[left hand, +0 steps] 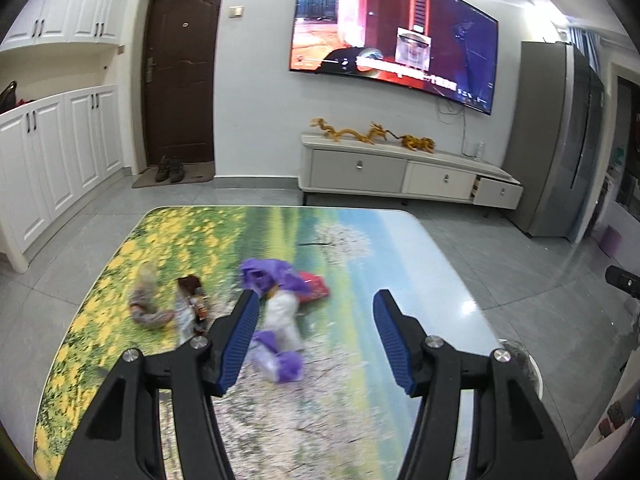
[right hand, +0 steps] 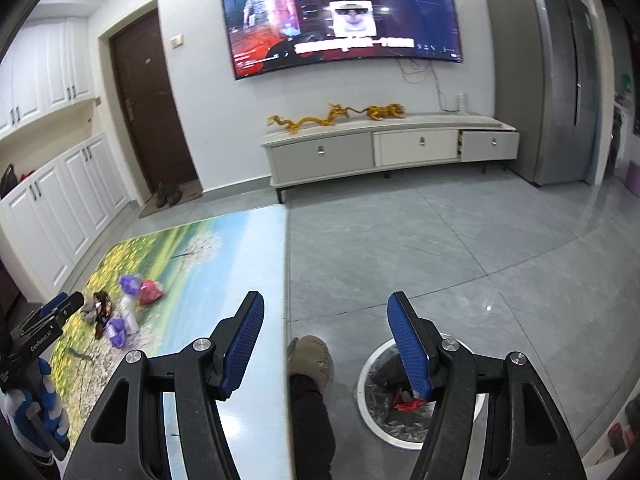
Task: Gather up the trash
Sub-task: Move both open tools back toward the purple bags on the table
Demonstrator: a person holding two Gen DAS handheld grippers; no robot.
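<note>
Several pieces of trash lie on the flower-print table (left hand: pixel 360 248): a purple wrapper (left hand: pixel 272 274), a red packet (left hand: pixel 314 286), a white wrapper (left hand: pixel 282 316), a purple-capped clear packet (left hand: pixel 276 362), a brown-and-white wrapper (left hand: pixel 192 304) and a grey crumpled wrapper (left hand: pixel 146 300). My left gripper (left hand: pixel 316 340) is open and empty, above the table just right of the pile. My right gripper (right hand: pixel 326 344) is open and empty over the floor at the table's right edge, above a white-rimmed bin (right hand: pixel 372 360) holding a red wrapper (right hand: pixel 406 404). The pile also shows in the right wrist view (right hand: pixel 128 308).
A foot in a tan slipper (right hand: pixel 312 360) stands between the table and bin. A TV cabinet (left hand: pixel 400 176) with gold dragons, a wall TV (left hand: pixel 392 32), a grey fridge (left hand: pixel 560 136), a brown door (left hand: pixel 180 72) and white cupboards (left hand: pixel 52 160) line the room.
</note>
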